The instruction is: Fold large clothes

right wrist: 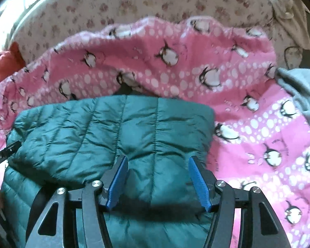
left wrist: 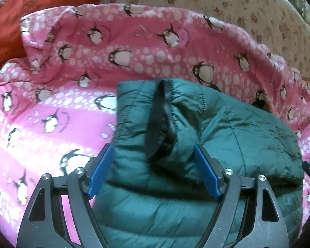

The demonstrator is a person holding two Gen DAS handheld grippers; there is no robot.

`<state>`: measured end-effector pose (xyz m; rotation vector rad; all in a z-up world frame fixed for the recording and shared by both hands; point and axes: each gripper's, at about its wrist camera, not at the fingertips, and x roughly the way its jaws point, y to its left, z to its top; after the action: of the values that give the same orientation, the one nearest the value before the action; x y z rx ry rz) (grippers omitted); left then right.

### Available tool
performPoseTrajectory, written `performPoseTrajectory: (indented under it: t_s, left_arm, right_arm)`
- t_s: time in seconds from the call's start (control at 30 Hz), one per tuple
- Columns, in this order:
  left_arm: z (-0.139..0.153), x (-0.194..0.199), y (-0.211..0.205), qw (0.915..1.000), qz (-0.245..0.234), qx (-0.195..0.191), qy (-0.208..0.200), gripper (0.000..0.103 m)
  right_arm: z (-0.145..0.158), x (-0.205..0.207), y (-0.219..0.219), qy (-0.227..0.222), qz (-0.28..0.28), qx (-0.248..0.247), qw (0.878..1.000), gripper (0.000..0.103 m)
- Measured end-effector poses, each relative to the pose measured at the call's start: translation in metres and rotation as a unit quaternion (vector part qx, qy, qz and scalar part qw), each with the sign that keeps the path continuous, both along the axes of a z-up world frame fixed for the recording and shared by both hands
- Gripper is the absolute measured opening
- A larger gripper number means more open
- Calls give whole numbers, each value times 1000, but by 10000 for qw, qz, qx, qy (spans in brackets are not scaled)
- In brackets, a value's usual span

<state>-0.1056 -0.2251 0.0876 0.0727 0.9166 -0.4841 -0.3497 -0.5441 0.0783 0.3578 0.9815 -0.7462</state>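
The left gripper (left wrist: 154, 172) has its jaws spread wide, blue pads (left wrist: 101, 171) facing each other, nothing clamped between them. The right gripper (right wrist: 158, 180) is likewise spread wide, its blue pads (right wrist: 200, 183) angled outward and gripping nothing.

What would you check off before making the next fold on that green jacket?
1. Left gripper open: ok, jaws spread over the jacket, pinching nothing.
2. Right gripper open: ok, jaws apart above the quilted panel.
3. Jacket already partly folded: ok, a panel is doubled over the body in both views.
4. Black cuff tucked away: not ok, it lies exposed on top.
5. Jacket fully on the pink blanket: cannot tell, its near edge is hidden behind the grippers.
6. Nearby clutter clear of the fold: cannot tell, a grey cloth and a red cloth lie at the blanket's edges.
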Motion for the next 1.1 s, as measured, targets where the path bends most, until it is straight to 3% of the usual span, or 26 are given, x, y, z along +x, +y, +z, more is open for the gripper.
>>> performPoseTrajectory:
  t_s: [0.23, 0.4, 1.1]
  left_arm:
    - [25, -23, 33, 9997, -17, -112, -199, 79]
    - [30, -48, 50, 9995, -158, 53, -254, 79]
    - [6, -143, 123, 9985, -423, 274, -203, 79]
  right_arm:
    - [8, -23, 4, -54, -163, 274, 9995, 59]
    - [14, -36, 23, -129, -44, 378, 9992, 59]
    - [18, -110, 121, -364, 422, 543, 9970, 59]
